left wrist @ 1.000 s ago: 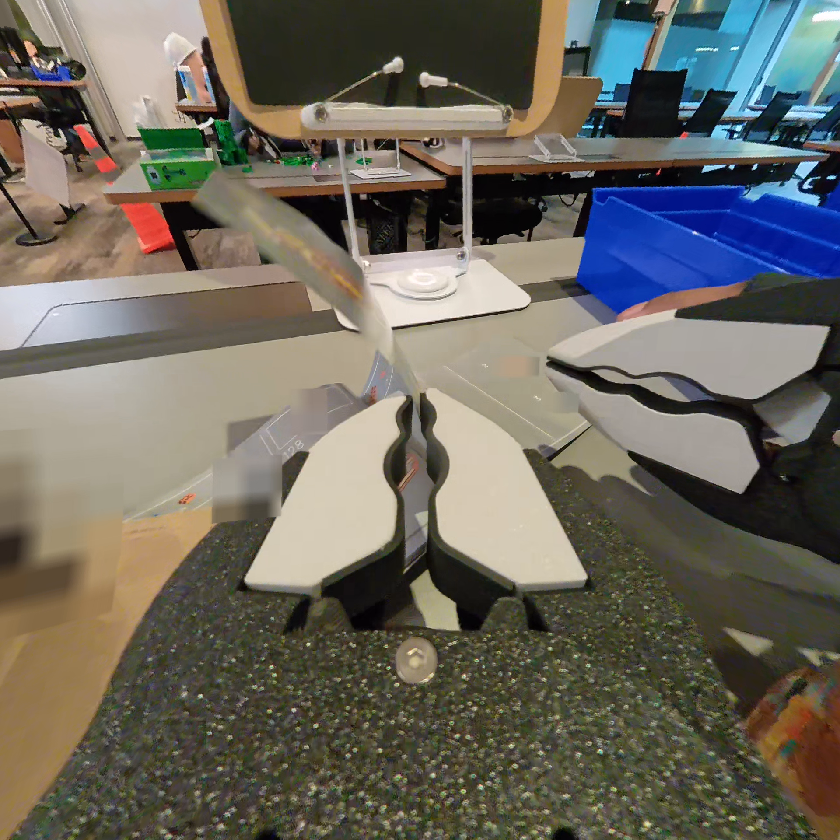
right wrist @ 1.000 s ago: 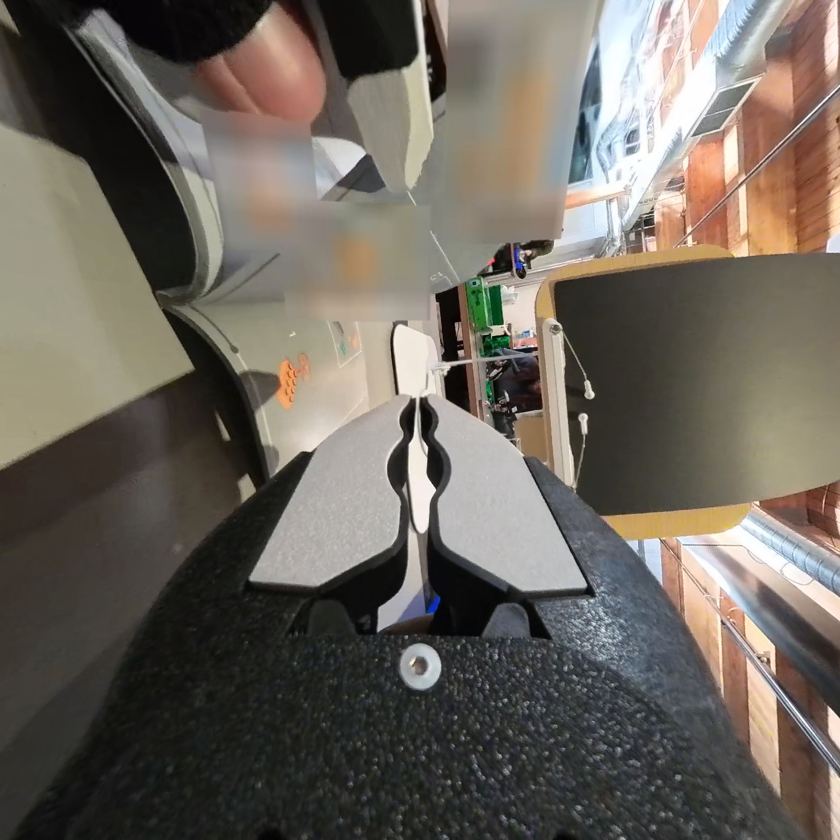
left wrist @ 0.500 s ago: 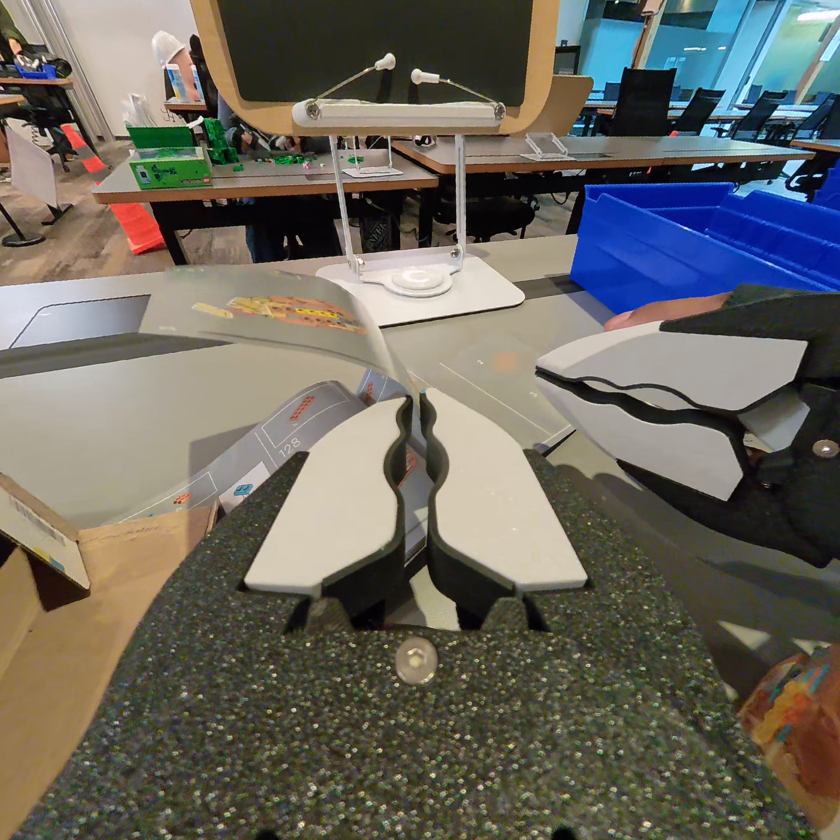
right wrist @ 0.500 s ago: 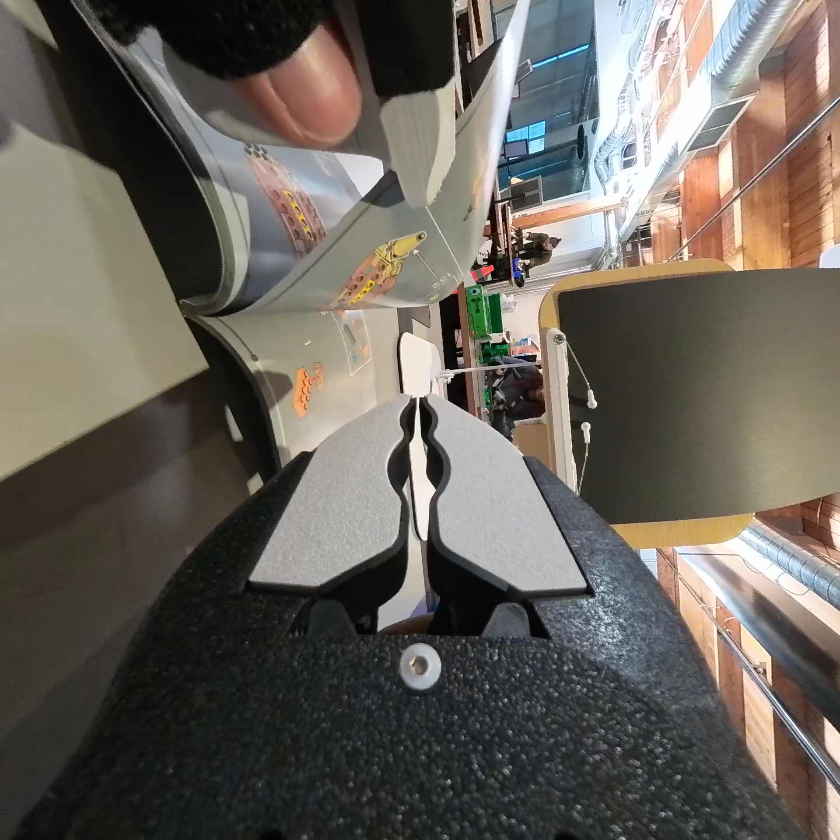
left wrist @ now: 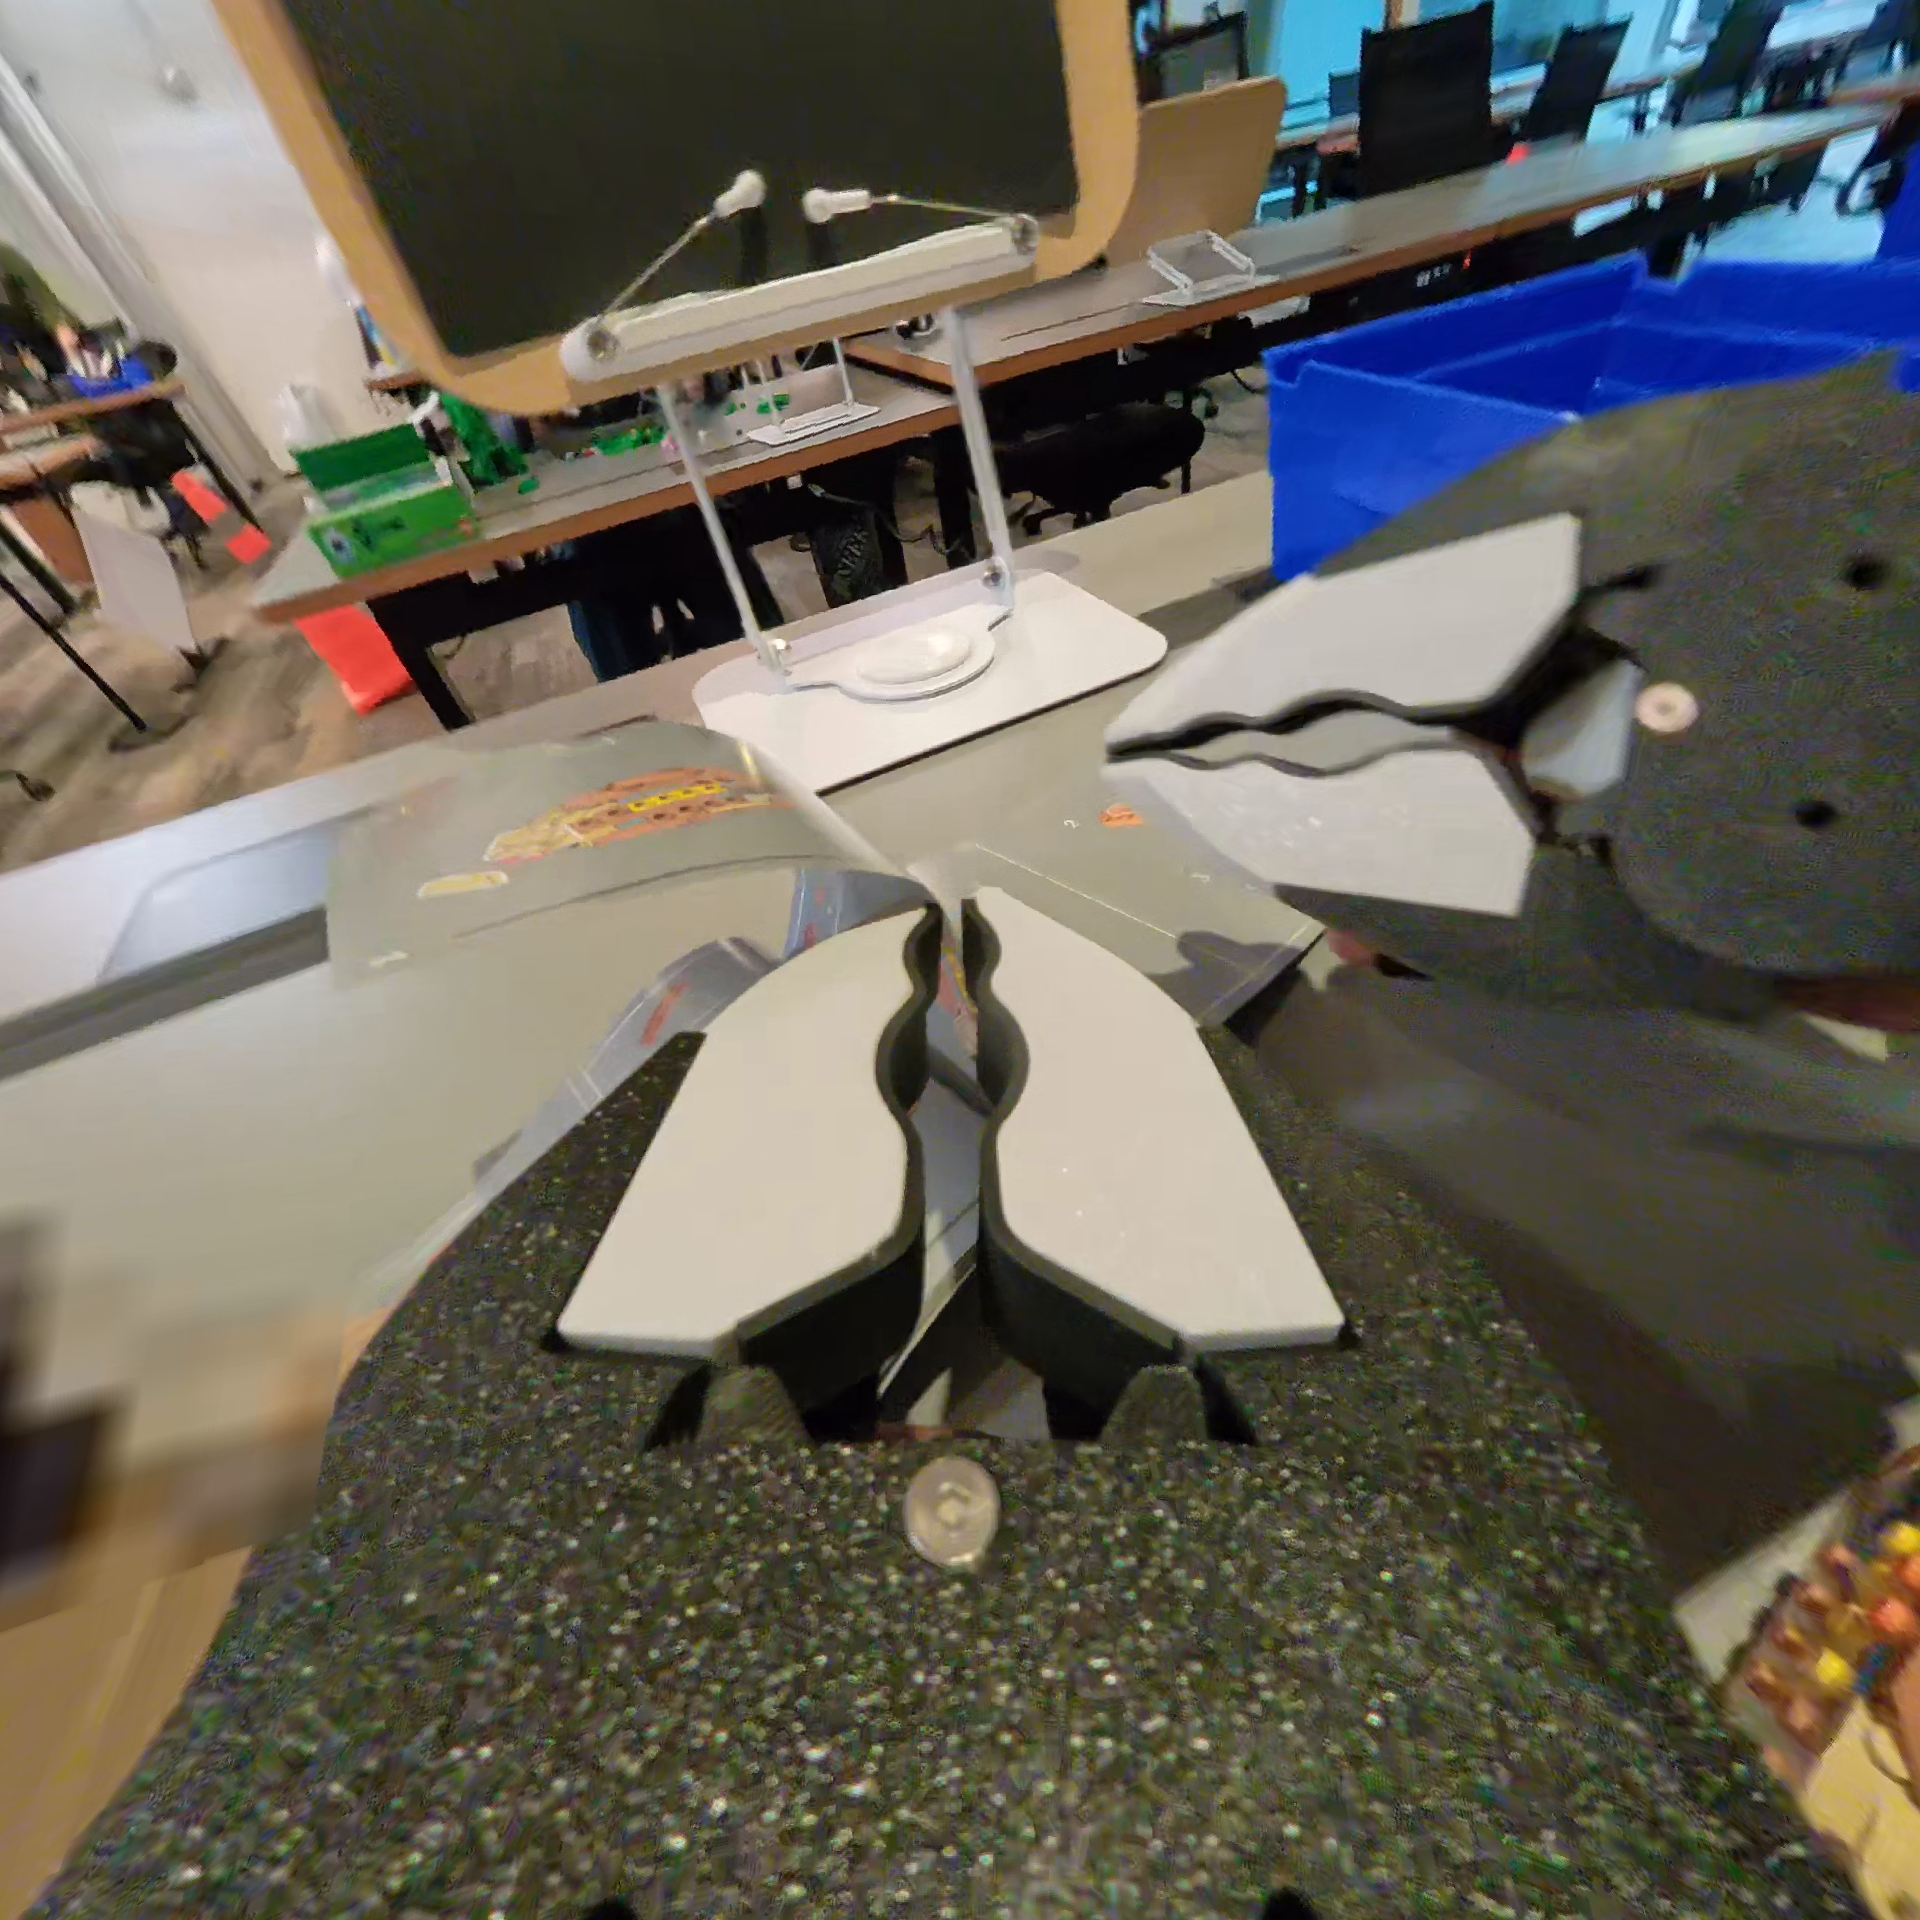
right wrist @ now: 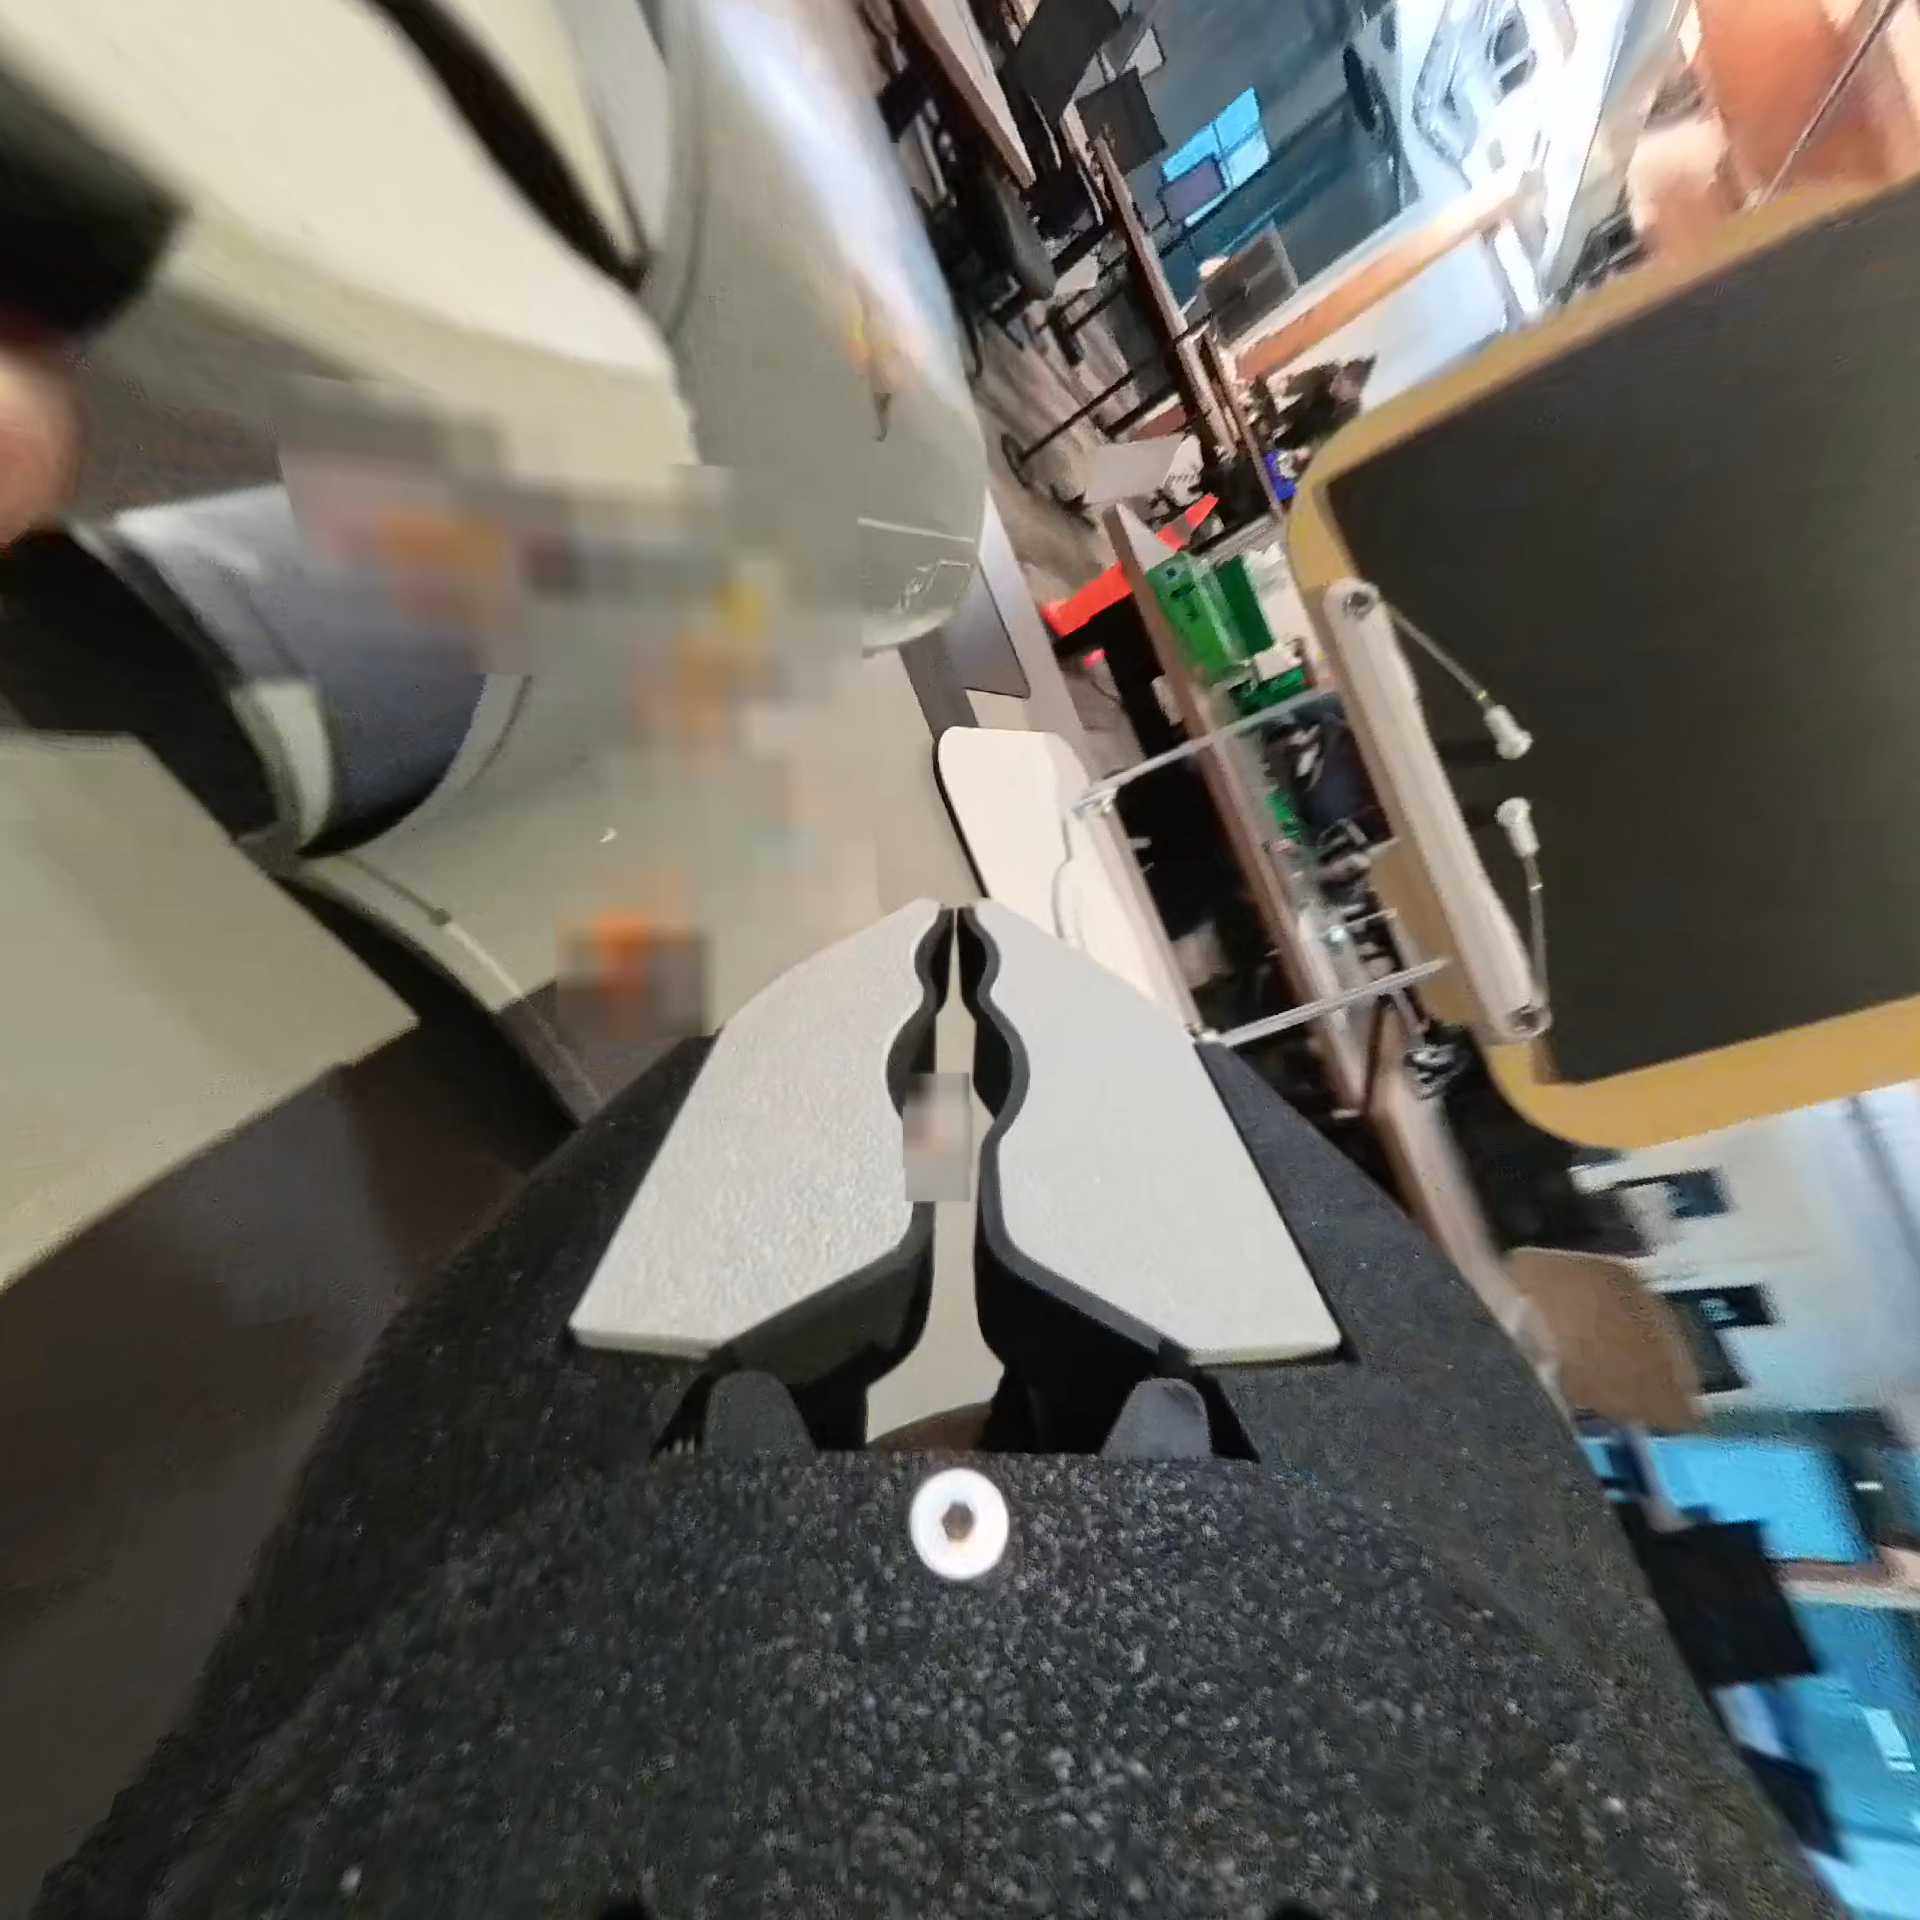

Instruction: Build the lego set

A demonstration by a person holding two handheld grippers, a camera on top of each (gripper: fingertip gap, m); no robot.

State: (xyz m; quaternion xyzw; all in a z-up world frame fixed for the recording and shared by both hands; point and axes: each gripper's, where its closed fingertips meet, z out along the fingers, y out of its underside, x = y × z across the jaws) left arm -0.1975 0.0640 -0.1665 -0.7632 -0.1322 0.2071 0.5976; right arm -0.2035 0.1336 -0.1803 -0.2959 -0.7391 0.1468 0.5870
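Two tongs work over a pale grey surface point(left wrist: 187, 1122), and nothing yet is being assembled: the job seems paused on the instructions. Largest at 12 o'clock in the left wrist view stands a dark screen in a wooden frame on a white stand point(left wrist: 925, 675), likely parked to face the builder. At 2 o'clock sit blue plastic bins point(left wrist: 1455, 416), probably for parts. Centre, the glossy grey lego instruction booklet point(left wrist: 582, 831) lies open on the surface, one page arched up mid-turn. The left tongs point(left wrist: 951, 920) are closed on that page's edge, lifting it so it can fold over. The right tongs point(left wrist: 1127, 748), at 3 o'clock and turned sideways, are closed with nothing visibly between them, hovering just above the flat page, seemingly ready to pin it.
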